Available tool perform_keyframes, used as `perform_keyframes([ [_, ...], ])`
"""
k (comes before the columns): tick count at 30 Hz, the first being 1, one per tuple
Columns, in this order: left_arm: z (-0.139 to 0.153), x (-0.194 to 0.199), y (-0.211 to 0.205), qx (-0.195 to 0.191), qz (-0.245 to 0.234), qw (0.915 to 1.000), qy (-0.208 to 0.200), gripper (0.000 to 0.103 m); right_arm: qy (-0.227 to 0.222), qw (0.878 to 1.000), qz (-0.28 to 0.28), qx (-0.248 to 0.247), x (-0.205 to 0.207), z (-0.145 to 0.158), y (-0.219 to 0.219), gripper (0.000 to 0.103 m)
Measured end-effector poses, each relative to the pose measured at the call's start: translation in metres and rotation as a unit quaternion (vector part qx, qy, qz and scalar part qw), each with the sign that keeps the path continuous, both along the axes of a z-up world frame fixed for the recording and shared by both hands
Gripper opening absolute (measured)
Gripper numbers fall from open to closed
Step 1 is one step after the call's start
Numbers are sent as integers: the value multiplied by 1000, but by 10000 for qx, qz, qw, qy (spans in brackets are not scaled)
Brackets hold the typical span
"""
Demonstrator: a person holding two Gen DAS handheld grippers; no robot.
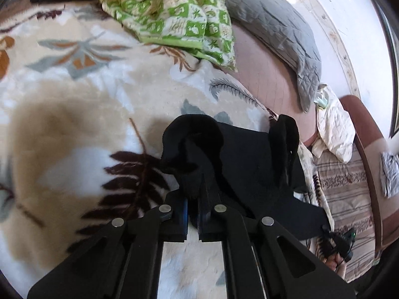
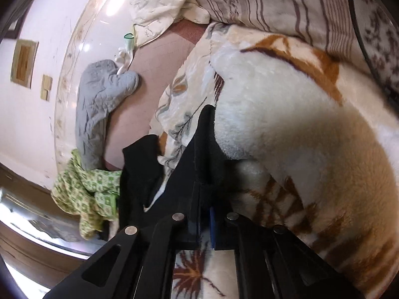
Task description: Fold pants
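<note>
The black pants (image 1: 244,164) hang stretched above a cream leaf-patterned fleece blanket (image 1: 74,114). My left gripper (image 1: 193,194) is shut on one bunched corner of the pants. The cloth spans to the right, where the other gripper (image 1: 286,154) pinches its far corner. In the right wrist view my right gripper (image 2: 205,191) is shut on black pants cloth (image 2: 202,149), and the rest of the pants (image 2: 139,174) hangs to the left. The fingertips of both grippers are hidden in the cloth.
A green patterned quilt (image 1: 174,12) and a grey pillow (image 1: 271,32) lie at the far side of the bed. A cream pillow (image 1: 334,127) and a striped cover (image 1: 346,199) lie to the right. The white wall (image 2: 37,99) borders the bed.
</note>
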State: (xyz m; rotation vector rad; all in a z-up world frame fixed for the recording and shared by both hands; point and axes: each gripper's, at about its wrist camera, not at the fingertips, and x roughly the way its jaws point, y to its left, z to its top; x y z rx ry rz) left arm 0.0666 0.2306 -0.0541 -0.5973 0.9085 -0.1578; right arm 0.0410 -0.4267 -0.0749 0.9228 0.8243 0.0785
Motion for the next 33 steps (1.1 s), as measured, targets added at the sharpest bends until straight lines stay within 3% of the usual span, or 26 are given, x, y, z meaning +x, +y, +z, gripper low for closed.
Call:
perform_keyframes([
  [5, 10, -40, 22, 118, -18, 9998, 127, 3, 279, 9991, 294, 119, -19, 1, 8, 3],
  [12, 28, -136, 100, -39, 648, 9977, 200, 3, 661, 9845, 1602, 263, -73, 7, 56, 3],
  [14, 28, -150, 112, 68, 806, 9965, 207, 3, 766, 9789, 1882, 234, -81, 4, 68, 3],
  [16, 18, -152, 115, 263, 798, 9959, 339, 3, 995, 9791, 1771, -42, -80, 0, 69, 7],
  [17, 13, -152, 117, 269, 840, 9952, 422, 5, 1127, 9820, 1497, -241, -80, -1, 62, 11],
  [18, 10, -153, 120, 334, 955, 9937, 479, 10, 1133, 9860, 1189, -285, -80, 0, 53, 8],
  [20, 15, -158, 125, 496, 1208, 9907, 382, 13, 994, 9908, 802, -459, -81, 10, 46, 13],
  [22, 28, -164, 132, 819, 1532, 9844, 269, 24, 699, 9918, 533, -933, -83, 28, 49, 15],
  [25, 52, -172, 129, 1085, 1546, 9820, -79, 38, -56, 9851, 798, -1524, -76, 59, 76, 23],
  [26, 59, -171, 123, 1139, 1395, 9835, -189, 42, -231, 9788, 954, -1796, -74, 67, 87, 25],
  [28, 69, -164, 93, 1424, 691, 9867, -371, 48, -799, 9464, 1561, -2713, -64, 86, 131, 44],
  [29, 70, -159, 77, 1601, 342, 9856, -417, 50, -1089, 9255, 1901, -3089, -55, 91, 155, 50],
  [30, 68, -153, 55, 1853, -166, 9812, -503, 50, -1491, 8968, 2424, -3387, -51, 94, 186, 56],
  [32, 59, -147, 22, 2211, -1006, 9677, -669, 56, -1900, 8557, 3059, -3716, -39, 94, 230, 56],
  [33, 55, -145, 14, 2265, -1251, 9633, -711, 57, -2046, 8294, 3372, -3957, -32, 89, 251, 56],
])
